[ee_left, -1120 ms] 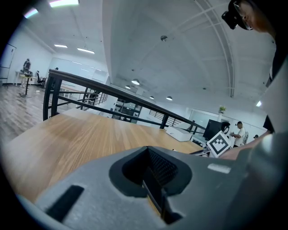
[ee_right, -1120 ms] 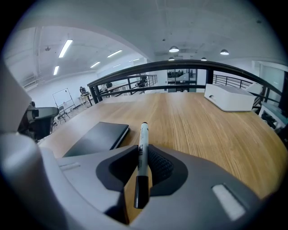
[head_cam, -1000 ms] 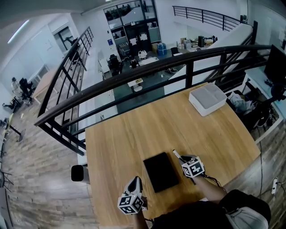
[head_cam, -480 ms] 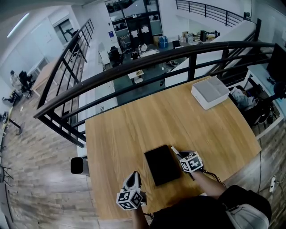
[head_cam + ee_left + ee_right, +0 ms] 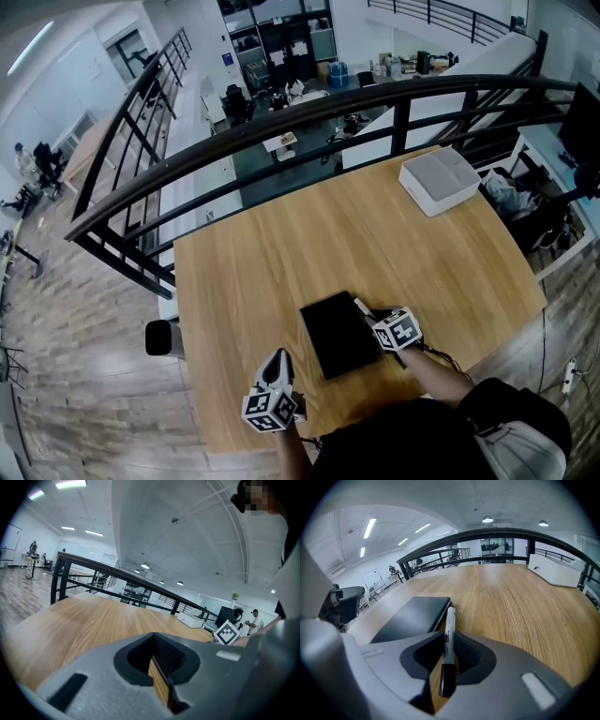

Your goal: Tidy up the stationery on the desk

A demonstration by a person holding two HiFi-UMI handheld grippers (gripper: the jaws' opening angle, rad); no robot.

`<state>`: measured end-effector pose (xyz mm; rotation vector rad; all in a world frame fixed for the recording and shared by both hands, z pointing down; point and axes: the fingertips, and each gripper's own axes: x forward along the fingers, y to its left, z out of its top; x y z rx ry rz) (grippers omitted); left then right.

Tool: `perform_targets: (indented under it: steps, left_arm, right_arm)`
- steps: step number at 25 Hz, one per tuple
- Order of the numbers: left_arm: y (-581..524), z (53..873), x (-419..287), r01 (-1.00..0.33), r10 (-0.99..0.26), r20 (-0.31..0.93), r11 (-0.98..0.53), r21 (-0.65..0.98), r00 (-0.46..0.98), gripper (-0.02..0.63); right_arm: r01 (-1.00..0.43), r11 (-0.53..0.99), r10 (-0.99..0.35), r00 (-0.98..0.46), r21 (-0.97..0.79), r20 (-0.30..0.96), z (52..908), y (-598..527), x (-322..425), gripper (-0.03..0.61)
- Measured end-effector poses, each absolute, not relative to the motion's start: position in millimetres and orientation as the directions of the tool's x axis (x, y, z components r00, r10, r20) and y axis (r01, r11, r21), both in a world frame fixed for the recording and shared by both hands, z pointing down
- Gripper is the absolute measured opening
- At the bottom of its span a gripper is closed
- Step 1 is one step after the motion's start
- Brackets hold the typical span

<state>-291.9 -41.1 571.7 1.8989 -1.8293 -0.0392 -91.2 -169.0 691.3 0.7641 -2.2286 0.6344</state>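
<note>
Right claw (image 5: pixel 449 643) is pinched on a white marker pen (image 5: pixel 449 623), whose far end is positioned just beside the flat black case (image 5: pixel 415 617) on the bench (image 5: pixel 511 602). Left claw (image 5: pixel 157 663) is pressed together, empty.

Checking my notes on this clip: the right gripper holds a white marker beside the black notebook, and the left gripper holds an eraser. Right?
Not quite: the left gripper holds nothing; the left gripper view shows its jaws shut together, empty. The right gripper does hold the white marker beside the black notebook.
</note>
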Motion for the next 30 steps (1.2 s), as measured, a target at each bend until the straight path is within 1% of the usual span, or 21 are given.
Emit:
perform_targets:
  steps: [5, 10, 17, 23, 30]
  left_arm:
    - [-44.0, 570.9, -291.9, -0.929, -0.945, 0.312, 0.026, 0.370, 0.098, -0.003]
    - [-42.9, 570.2, -291.8, -0.923, -0.947, 0.307, 0.027, 0.384, 0.100, -0.003]
    - [-40.3, 569.1, -289.2, -0.926, -0.945, 0.312, 0.026, 0.377, 0.100, -0.003]
    - [-38.5, 568.6, -289.5, -0.928, -0.946, 0.310, 0.027, 0.373, 0.097, -0.003]
    - [-37.1, 568.1, -288.7, -0.933, -0.944, 0.317, 0.026, 0.360, 0.096, -0.003]
  right_arm:
    - [-0.658, 0.712, -0.309, -0.605, -0.243, 0.734, 690.5, -168.4, -95.1, 0.081]
    - [-0.632, 0.712, -0.246, -0.633, -0.306, 0.733, 687.5, -162.2, -99.2, 0.089]
    - [-0.619, 0.696, -0.210, -0.659, -0.363, 0.722, 684.4, -159.1, -97.6, 0.094]
    - [-0.593, 0.624, -0.151, -0.731, -0.509, 0.665, 681.9, -153.9, -101.7, 0.092]
    - [-0.592, 0.633, -0.167, -0.733, -0.499, 0.659, 679.7, -154.8, -103.2, 0.087]
